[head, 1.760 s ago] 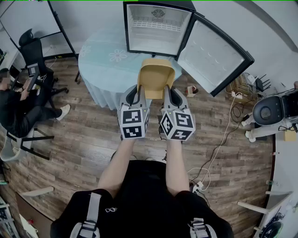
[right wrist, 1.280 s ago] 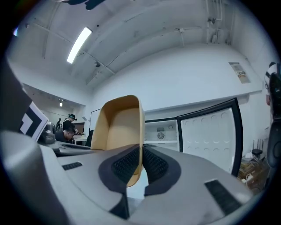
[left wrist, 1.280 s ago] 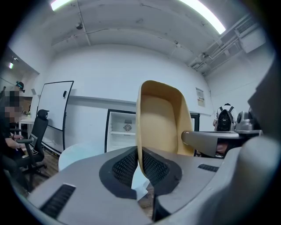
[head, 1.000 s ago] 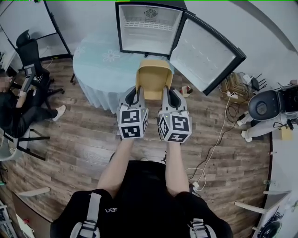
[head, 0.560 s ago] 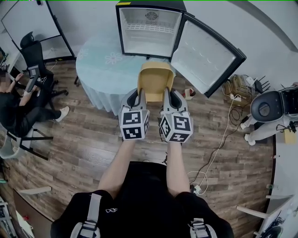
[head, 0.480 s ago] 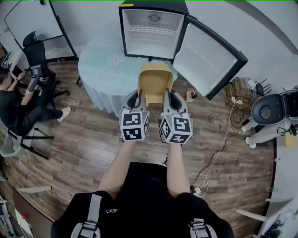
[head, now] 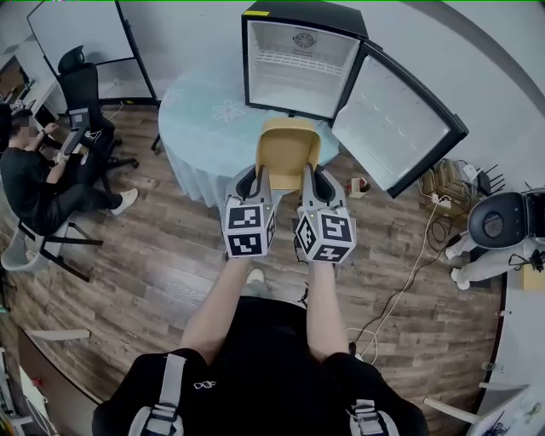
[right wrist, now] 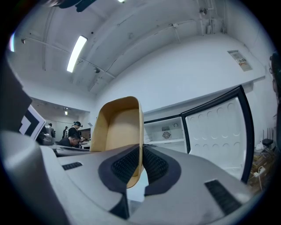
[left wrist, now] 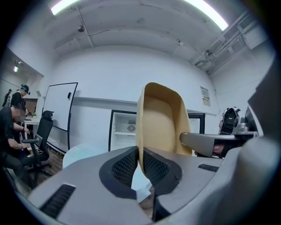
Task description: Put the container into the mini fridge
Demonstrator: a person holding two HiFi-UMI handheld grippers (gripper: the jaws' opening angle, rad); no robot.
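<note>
You've got the tan container [head: 288, 149] pinched from both sides. The left tool [head: 258, 177] is clamped narrow on its left wall and the right tool [head: 306, 177] is clamped narrow on its right wall. The container hangs in the air over the near edge of the round tabletop [head: 204, 128], short of the open mini fridge [head: 306, 17]. For the carry-in I'd move both hands forward together at one height, since any spread or squeeze between them could flex those thin walls or pop a pinch loose. Aim for the space under the wire shelf [head: 298, 61] and stay left of the swung-out door [head: 396, 128]. The head view gives you the lineup and the gap to the fridge, but it buries the pads under the tool bodies. Only the two gripper views show each pair of pads pressed flat onto a thin wall.
</note>
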